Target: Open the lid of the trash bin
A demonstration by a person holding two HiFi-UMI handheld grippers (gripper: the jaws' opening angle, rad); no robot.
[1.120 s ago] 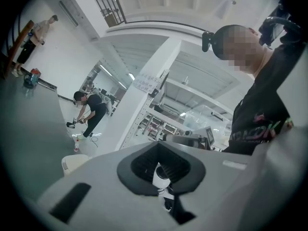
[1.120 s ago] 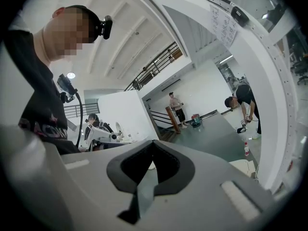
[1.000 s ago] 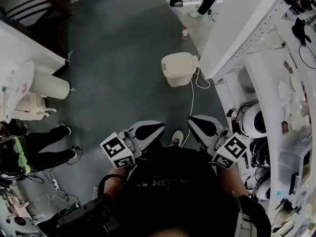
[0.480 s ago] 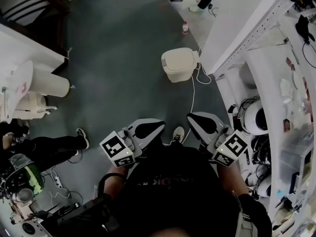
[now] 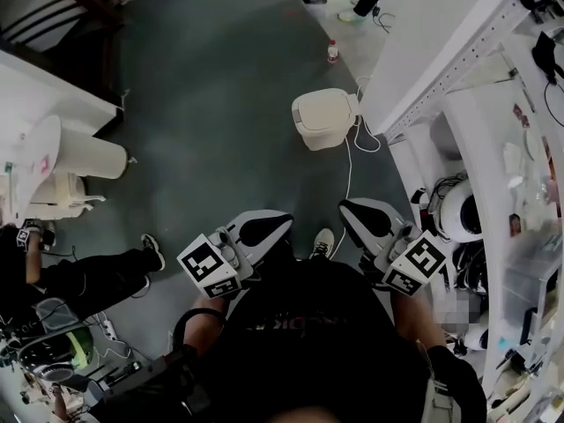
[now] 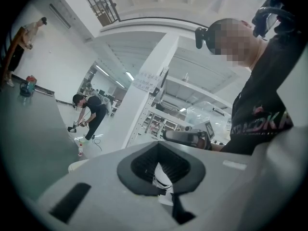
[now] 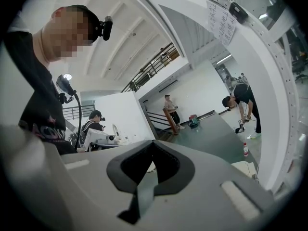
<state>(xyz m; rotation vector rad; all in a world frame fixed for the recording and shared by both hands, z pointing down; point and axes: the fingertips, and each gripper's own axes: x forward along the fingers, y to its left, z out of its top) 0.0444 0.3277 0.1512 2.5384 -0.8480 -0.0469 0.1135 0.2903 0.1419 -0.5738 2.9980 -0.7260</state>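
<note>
A cream trash bin (image 5: 324, 117) stands on the grey floor beside a white shelving post, its lid down. Both grippers are held close to my body, well short of the bin and apart from it. My left gripper (image 5: 264, 230) has its jaws shut with nothing between them. My right gripper (image 5: 361, 218) also looks shut and empty. Past the shut jaws of the left gripper (image 6: 161, 174), a sliver of the bin (image 6: 76, 165) shows in the left gripper view. The right gripper view has the bin (image 7: 245, 167) low at the right, beyond the right gripper (image 7: 151, 165).
A white cable (image 5: 346, 174) runs from the bin toward my shoe (image 5: 319, 243). A small bottle (image 5: 332, 52) stands beyond the bin. White shelving (image 5: 441, 42) lines the right side. At left are a white table with a cylinder (image 5: 84, 157) and a person's legs (image 5: 97, 271).
Both grippers have shifted only slightly and stay shut. The bin sits a little further right in the head view. The person at left has drawn the legs back and down.
</note>
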